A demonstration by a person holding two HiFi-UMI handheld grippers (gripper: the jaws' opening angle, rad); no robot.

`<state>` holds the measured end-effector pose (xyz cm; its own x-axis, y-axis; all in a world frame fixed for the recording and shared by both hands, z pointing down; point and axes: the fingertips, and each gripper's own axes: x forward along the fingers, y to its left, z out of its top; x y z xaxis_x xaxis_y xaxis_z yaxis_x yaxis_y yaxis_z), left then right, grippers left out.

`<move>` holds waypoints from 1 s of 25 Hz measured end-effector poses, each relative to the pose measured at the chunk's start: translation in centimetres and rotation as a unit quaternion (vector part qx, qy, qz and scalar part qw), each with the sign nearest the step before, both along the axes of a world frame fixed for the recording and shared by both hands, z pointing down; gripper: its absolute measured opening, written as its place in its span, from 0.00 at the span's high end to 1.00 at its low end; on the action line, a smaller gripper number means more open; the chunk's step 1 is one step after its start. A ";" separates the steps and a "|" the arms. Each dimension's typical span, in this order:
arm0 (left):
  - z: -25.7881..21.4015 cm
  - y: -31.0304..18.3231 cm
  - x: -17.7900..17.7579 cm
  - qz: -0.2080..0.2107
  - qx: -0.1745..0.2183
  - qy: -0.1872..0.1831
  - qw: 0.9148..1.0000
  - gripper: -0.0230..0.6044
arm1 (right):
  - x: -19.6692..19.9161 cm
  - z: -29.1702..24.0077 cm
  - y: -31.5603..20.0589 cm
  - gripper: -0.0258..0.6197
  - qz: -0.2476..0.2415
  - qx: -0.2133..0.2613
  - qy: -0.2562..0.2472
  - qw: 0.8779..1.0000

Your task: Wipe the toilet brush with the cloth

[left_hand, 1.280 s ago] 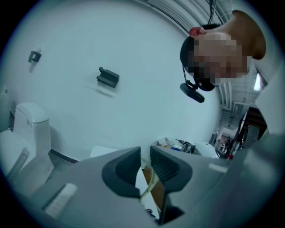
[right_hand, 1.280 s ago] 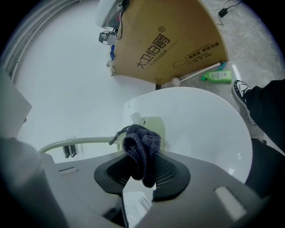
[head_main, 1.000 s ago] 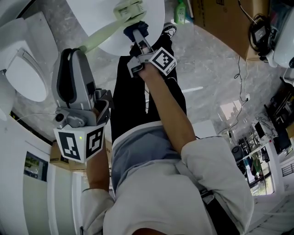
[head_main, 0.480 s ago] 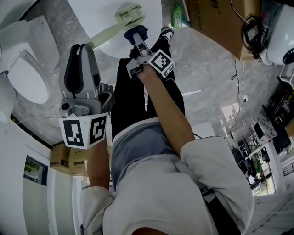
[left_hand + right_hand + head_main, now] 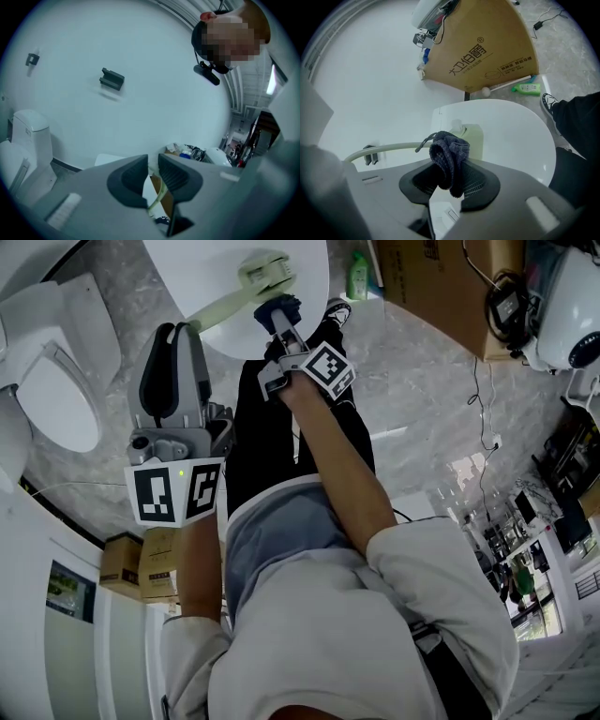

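Note:
A pale green toilet brush (image 5: 246,282) lies across the white round table (image 5: 178,263), its head at the far end. My left gripper (image 5: 175,332) is shut on the handle's near end; in the left gripper view the thin green handle (image 5: 161,194) runs between the nearly closed jaws of that gripper (image 5: 152,174). My right gripper (image 5: 278,320) is shut on a dark blue cloth (image 5: 278,304) just beside the brush head. In the right gripper view the bunched cloth (image 5: 450,154) sticks up from the gripper (image 5: 450,183), in front of the brush head (image 5: 469,135) and handle (image 5: 389,149).
A white toilet (image 5: 52,381) stands at the left. A large cardboard box (image 5: 436,277) and a green bottle (image 5: 359,276) are on the marble floor beyond the table. Small boxes (image 5: 141,563) sit by the left wall. The person's black trouser legs (image 5: 262,418) are below the grippers.
My left gripper has moved forward and a little right, closer to the table. The right gripper with the cloth stays by the brush head.

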<state>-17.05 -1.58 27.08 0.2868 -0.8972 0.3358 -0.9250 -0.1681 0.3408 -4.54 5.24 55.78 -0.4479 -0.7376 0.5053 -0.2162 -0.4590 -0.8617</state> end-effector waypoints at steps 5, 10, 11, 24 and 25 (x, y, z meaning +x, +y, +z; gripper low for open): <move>-0.1 0.0 0.0 0.001 -0.002 0.000 1.000 0.96 | -0.1 -0.7 0.0 0.81 -0.013 0.004 0.009 1.000; -0.1 0.0 0.1 -0.002 -0.001 0.000 1.000 0.96 | -0.2 -1.2 0.0 0.81 -0.037 0.008 0.021 0.999; -0.1 0.0 0.1 -0.003 0.000 0.000 1.000 0.96 | -0.2 -1.3 0.0 0.81 -0.043 0.010 0.024 0.999; -0.3 0.5 0.3 -0.009 -0.005 -0.001 1.000 0.96 | -1.7 -2.9 -0.7 0.80 -0.174 0.061 0.056 0.981; -0.3 0.5 0.3 -0.010 -0.005 -0.002 1.000 0.96 | -2.1 -2.9 -0.8 0.80 -0.192 0.067 0.058 0.977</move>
<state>-16.74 -1.07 26.77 0.2680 -0.8990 0.3463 -0.9291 -0.1461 0.3396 -6.68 4.46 52.84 -0.6502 -0.5888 0.4801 -0.4509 -0.2096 -0.8676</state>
